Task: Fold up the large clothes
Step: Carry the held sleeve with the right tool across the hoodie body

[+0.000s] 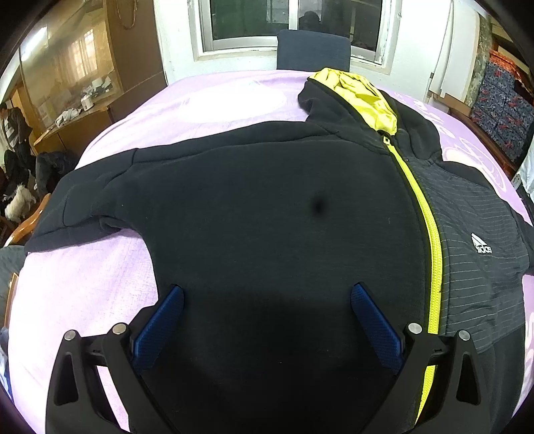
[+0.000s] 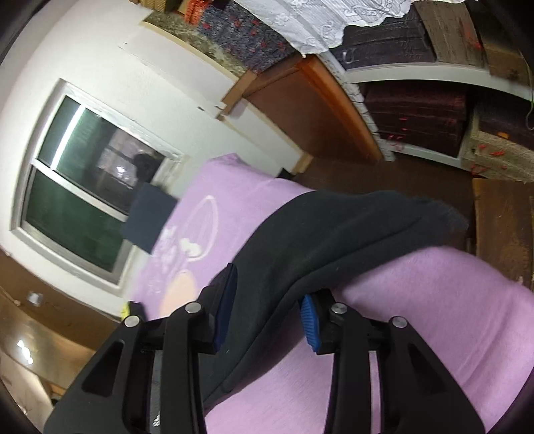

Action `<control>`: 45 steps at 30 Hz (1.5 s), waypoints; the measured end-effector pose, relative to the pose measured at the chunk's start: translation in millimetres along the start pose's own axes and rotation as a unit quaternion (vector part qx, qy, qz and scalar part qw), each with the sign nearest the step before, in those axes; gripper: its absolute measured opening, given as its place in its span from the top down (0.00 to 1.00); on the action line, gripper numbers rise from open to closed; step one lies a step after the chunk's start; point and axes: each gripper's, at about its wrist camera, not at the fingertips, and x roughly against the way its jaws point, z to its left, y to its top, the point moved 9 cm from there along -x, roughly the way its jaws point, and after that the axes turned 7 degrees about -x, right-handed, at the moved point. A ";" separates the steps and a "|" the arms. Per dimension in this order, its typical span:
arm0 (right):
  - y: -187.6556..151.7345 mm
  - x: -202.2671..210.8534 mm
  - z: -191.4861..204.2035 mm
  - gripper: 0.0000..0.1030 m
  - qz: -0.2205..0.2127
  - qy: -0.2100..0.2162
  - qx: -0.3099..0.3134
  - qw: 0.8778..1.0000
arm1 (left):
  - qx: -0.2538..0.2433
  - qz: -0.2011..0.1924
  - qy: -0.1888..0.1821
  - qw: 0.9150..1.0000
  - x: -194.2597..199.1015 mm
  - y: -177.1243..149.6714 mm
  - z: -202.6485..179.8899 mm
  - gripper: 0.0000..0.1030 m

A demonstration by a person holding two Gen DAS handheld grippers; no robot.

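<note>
A black zip hoodie (image 1: pixel 267 207) with a yellow-green zipper (image 1: pixel 430 233) and yellow hood lining lies front up on the lilac blanket (image 1: pixel 100 283). My left gripper (image 1: pixel 267 293) is open, its blue fingers (image 1: pixel 163 320) spread above the hoodie's lower front. In the right wrist view, the hoodie's right sleeve (image 2: pixel 333 240) runs between the blue pads of my right gripper (image 2: pixel 267 293), which stands tilted over the blanket's edge. The jaws are partly closed around the sleeve; whether they pinch it is unclear.
A dark blue chair back (image 1: pixel 313 50) stands at the far side under a window (image 1: pixel 253 20). A wooden cabinet (image 1: pixel 66 66) and a person are at the left. In the right wrist view, shelves with stacked boxes (image 2: pixel 417 117) and brown floor lie beyond the blanket's edge.
</note>
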 end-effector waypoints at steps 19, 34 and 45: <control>5.2 12.3 18.7 0.96 -0.011 0.056 0.037 0.998 | -0.005 -0.003 0.071 0.997 -7.6 11.7 64.2 0.03; -104.2 39.8 170.4 0.96 0.027 0.069 0.219 0.973 | 0.033 -0.042 0.043 0.998 16.1 13.2 113.7 0.03; -238.0 21.7 232.0 0.96 0.089 0.065 0.309 0.945 | 0.074 -0.039 0.008 0.996 19.3 18.0 134.2 0.03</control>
